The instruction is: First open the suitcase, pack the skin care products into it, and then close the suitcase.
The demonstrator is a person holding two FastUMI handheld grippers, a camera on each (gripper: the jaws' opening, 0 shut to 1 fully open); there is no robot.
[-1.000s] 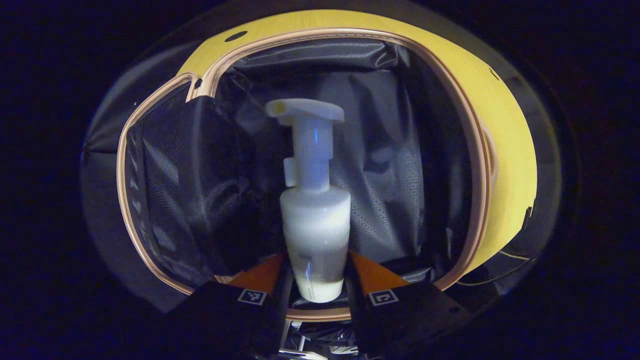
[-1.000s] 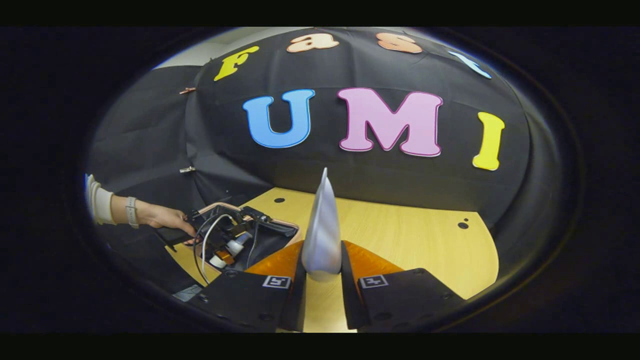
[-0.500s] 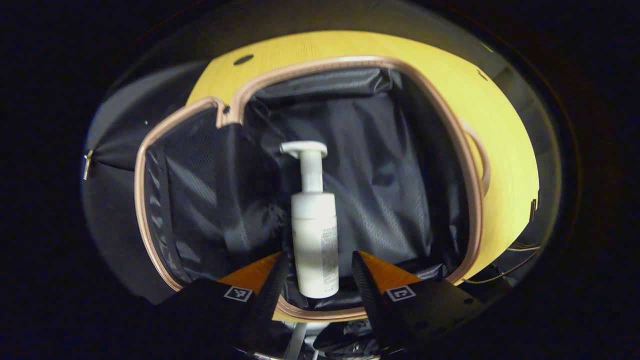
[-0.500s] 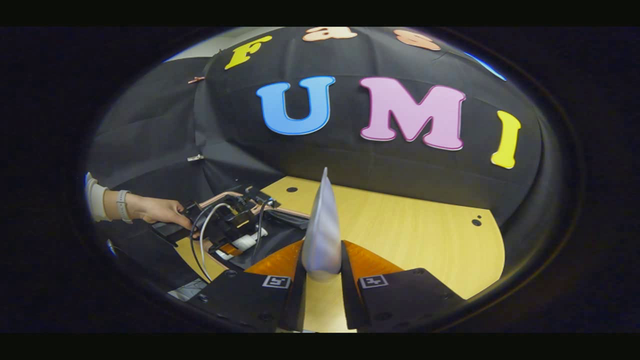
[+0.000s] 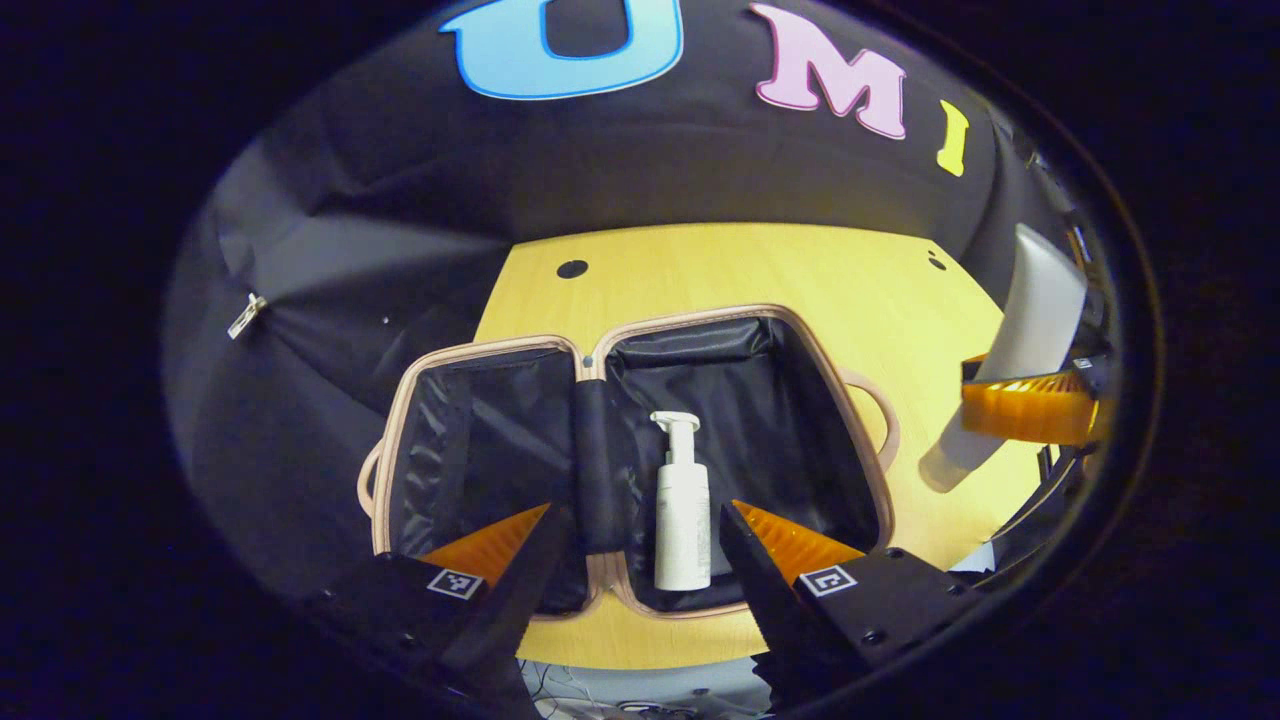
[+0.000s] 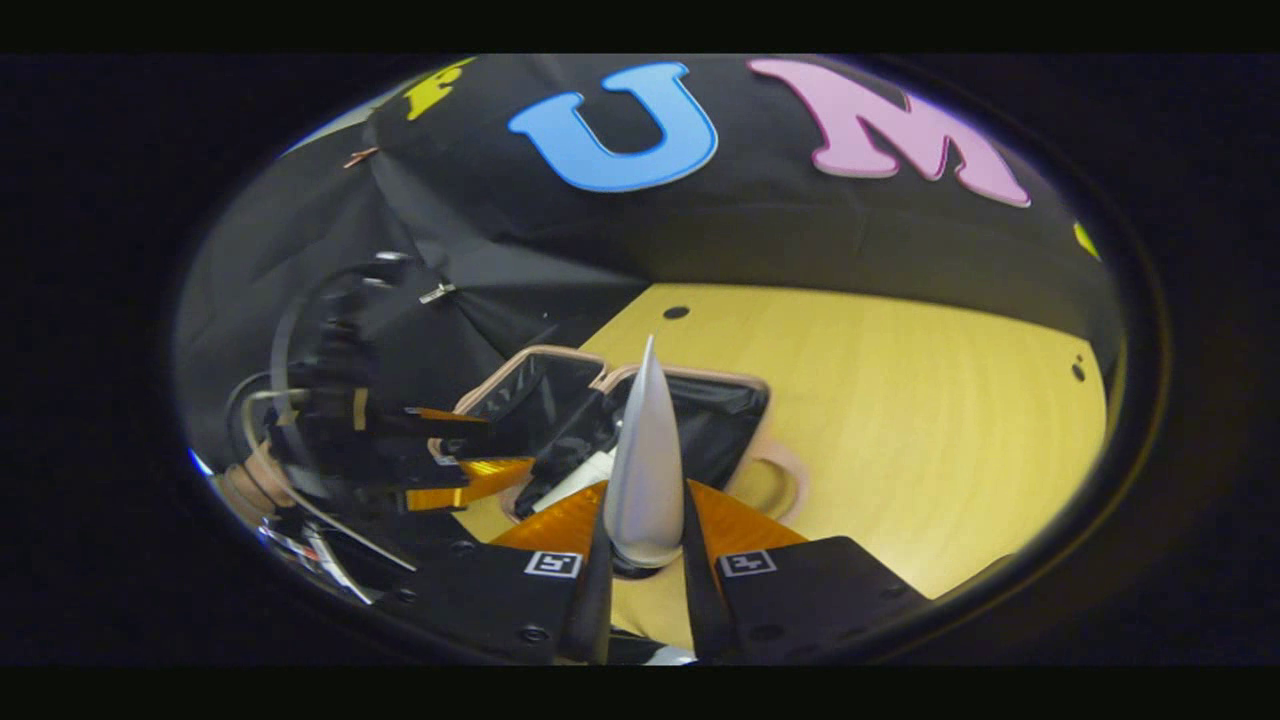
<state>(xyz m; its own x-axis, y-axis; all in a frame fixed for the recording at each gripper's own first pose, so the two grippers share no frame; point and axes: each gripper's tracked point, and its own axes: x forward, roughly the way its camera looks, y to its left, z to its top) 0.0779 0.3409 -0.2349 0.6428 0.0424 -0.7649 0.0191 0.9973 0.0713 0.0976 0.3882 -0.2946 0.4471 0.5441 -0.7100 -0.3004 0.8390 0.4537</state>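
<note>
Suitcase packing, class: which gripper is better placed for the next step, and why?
Right. The right gripper is shut on the silver tube, near the open suitcase; the left gripper is open, its pump bottle already inside.

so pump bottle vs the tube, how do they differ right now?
The pump bottle lies loose inside the open suitcase, between the open fingers of the left gripper; the tube is clamped in the right gripper, off the table.
The pump bottle is a white cylinder with a pump head; the tube is silvery, tapering to a flat crimped end.
Both are skin care containers.
</note>
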